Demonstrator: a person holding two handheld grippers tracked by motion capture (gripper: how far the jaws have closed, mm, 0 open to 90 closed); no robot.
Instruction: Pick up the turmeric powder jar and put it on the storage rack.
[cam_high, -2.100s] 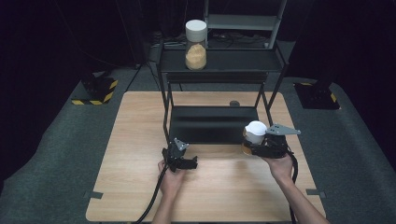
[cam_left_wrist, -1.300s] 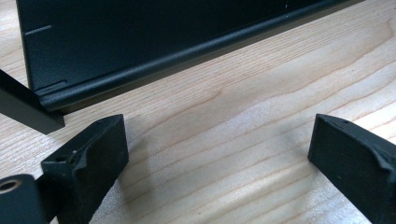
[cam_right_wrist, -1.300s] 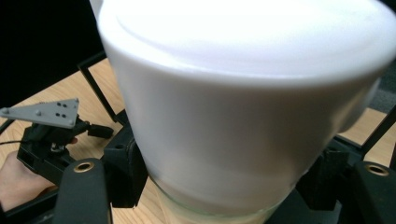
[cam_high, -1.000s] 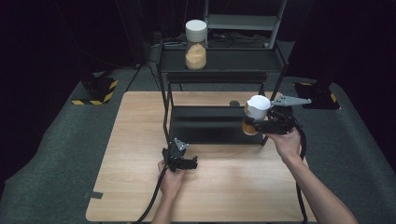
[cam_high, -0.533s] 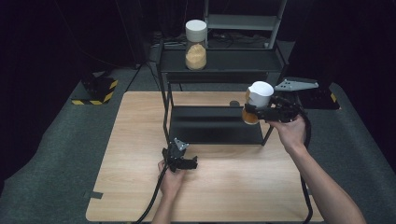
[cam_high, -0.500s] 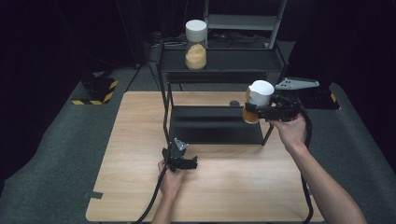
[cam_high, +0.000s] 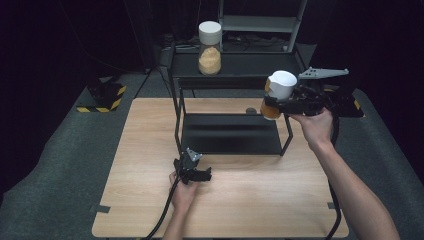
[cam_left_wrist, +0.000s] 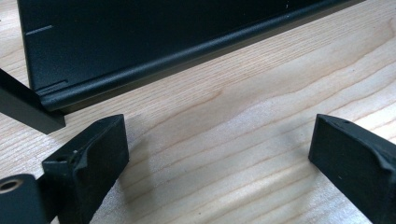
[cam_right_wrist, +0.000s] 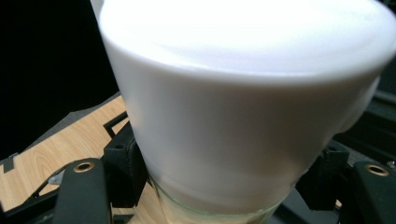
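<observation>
A glass jar with a white lid and orange contents is held in the air, tilted, by the right end of the black rack's top shelf. My right gripper is shut on it just under the lid. In the right gripper view the jar looms large between the two black fingers. A second white-lidded jar with orange contents stands on the top shelf. My left gripper rests on the wooden table in front of the rack, open and empty, its fingers wide apart.
The rack's lower shelf sits low on the table, its front lip just ahead of the left gripper. A small dark round thing lies behind it. A yellow-and-black striped block lies on the floor at left.
My right gripper has lifted the jar from beside the lower shelf up to the level of the top shelf, moving away and to the right. The left gripper has stayed still.
</observation>
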